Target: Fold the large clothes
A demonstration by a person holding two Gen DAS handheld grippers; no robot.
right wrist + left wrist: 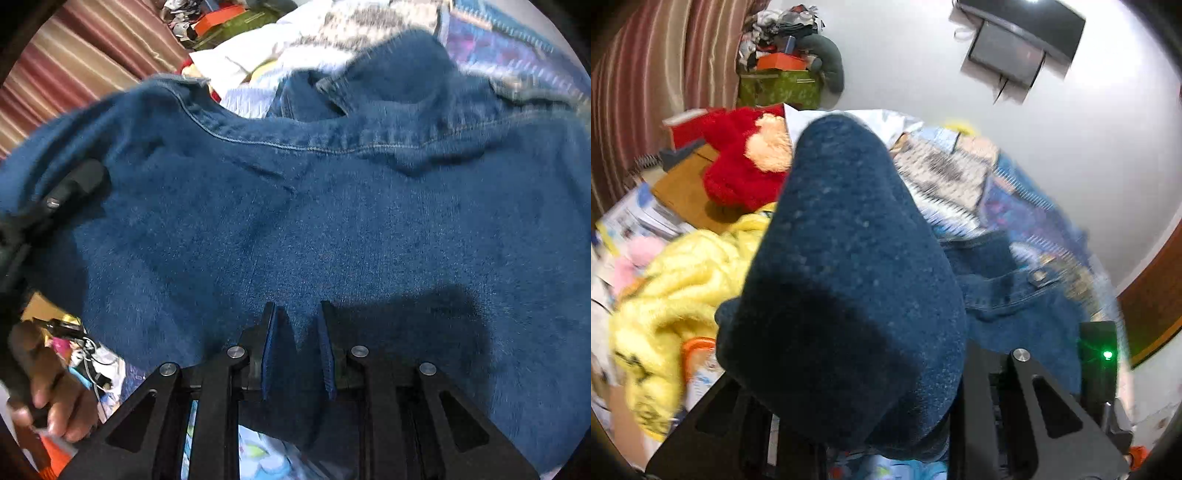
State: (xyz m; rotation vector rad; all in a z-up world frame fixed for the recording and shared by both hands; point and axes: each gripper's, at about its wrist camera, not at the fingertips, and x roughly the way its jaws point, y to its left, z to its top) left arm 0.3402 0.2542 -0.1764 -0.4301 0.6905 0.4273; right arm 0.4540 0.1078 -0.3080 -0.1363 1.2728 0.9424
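A blue denim jacket [849, 258] fills both views. In the left wrist view a thick fold of it bulges up from between the jaws of my left gripper [849, 387] and hides the fingertips; the gripper is shut on the fold. The rest of the jacket, with a metal button [1039, 275], trails off to the right. In the right wrist view the jacket [332, 206] hangs spread out, collar seam across the top. My right gripper [297, 332] is shut on a pinch of its lower edge. At the far left, the left gripper [79, 181] holds the jacket's other end.
A yellow fluffy cloth [683, 280], a red plush toy [746, 166] and cardboard [683, 192] lie left of the jacket on a patterned bedspread [960, 177]. A striped curtain [646, 92] and a piled green box [779, 86] stand behind. A person's hand [48, 398] is at lower left.
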